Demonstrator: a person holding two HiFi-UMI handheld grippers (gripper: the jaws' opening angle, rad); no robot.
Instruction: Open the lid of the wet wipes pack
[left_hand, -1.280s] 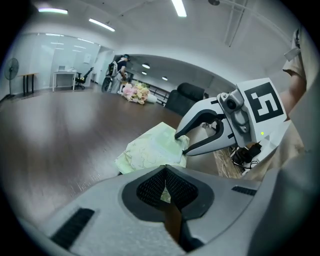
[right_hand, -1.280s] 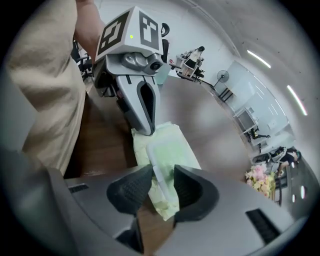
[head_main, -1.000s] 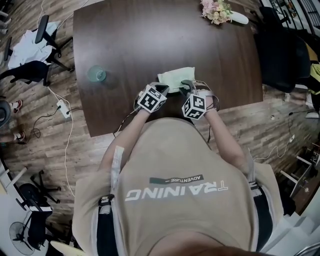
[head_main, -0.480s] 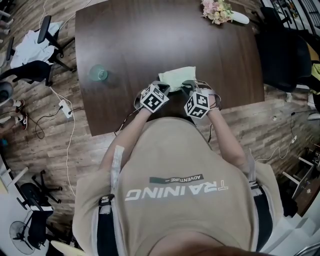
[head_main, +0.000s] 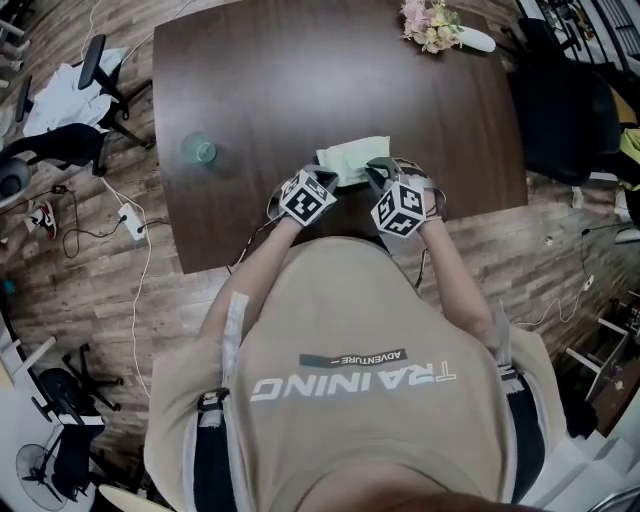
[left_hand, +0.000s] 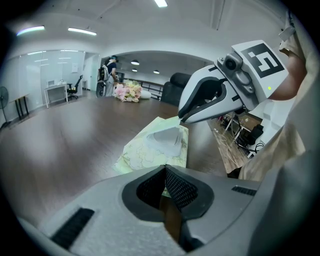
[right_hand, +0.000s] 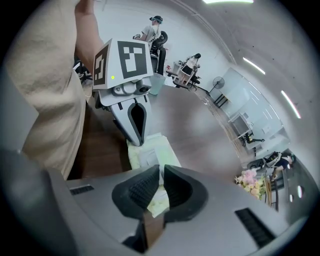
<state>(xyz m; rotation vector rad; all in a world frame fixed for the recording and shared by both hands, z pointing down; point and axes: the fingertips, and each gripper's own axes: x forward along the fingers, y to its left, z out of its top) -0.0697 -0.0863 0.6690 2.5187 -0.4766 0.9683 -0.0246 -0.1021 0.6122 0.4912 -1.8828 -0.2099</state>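
Note:
The wet wipes pack (head_main: 352, 160) is pale green and lies flat near the front edge of the dark table (head_main: 300, 70). Its whitish lid (left_hand: 167, 137) lies flat on top of the pack (left_hand: 152, 150). My left gripper (head_main: 325, 179) is at the pack's near left corner with its pads (left_hand: 172, 182) pressed together and nothing between them. My right gripper (head_main: 377, 172) is at the pack's near right end, jaws shut. In the left gripper view the right gripper (left_hand: 181, 120) points its tip down at the pack's edge. The right gripper view shows the pack (right_hand: 150, 152) just beyond the jaws.
A teal glass (head_main: 198, 150) stands at the table's left. A bunch of flowers (head_main: 432, 22) lies at the far right corner. Office chairs (head_main: 70, 120) and cables (head_main: 128, 215) are on the floor at left, and a black sofa (head_main: 560, 100) at right.
Both grippers have stayed at the pack's near edge, the right one shifting slightly right. The lid looks unchanged.

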